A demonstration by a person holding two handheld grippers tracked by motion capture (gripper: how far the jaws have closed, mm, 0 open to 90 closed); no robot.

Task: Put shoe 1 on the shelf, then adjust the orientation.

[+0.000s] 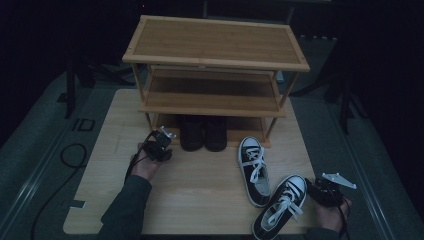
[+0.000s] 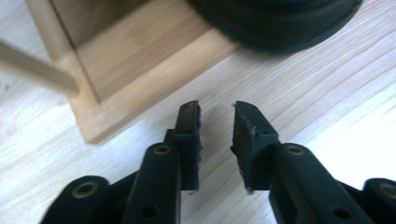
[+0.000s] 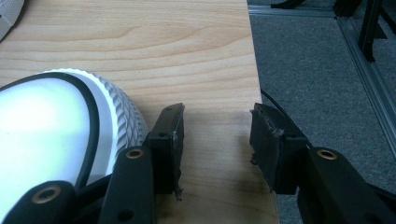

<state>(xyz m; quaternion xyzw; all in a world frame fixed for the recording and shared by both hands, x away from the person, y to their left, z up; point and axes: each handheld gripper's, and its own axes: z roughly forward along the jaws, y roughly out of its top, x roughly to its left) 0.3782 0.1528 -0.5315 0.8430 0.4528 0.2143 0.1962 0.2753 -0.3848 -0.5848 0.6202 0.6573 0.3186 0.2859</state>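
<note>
High view: the left gripper [image 1: 159,145] sits just left of the black shoes [image 1: 203,132] tucked toe-in on the bottom tier of the wooden shoe rack [image 1: 215,60], while the two black-and-white sneakers [image 1: 270,192] lie loose on the table [image 1: 200,195], near the right gripper [image 1: 325,192], probably next for shelving. Left gripper view: jaws apart, nothing between them, over bare table beside the rack's corner, one black shoe's heel [image 2: 275,21] ahead; apparently a release. Right gripper view: jaws wide, empty, at the table edge, sneaker toe cap [image 3: 51,130] just beside the left jaw, likely staged for pickup.
</note>
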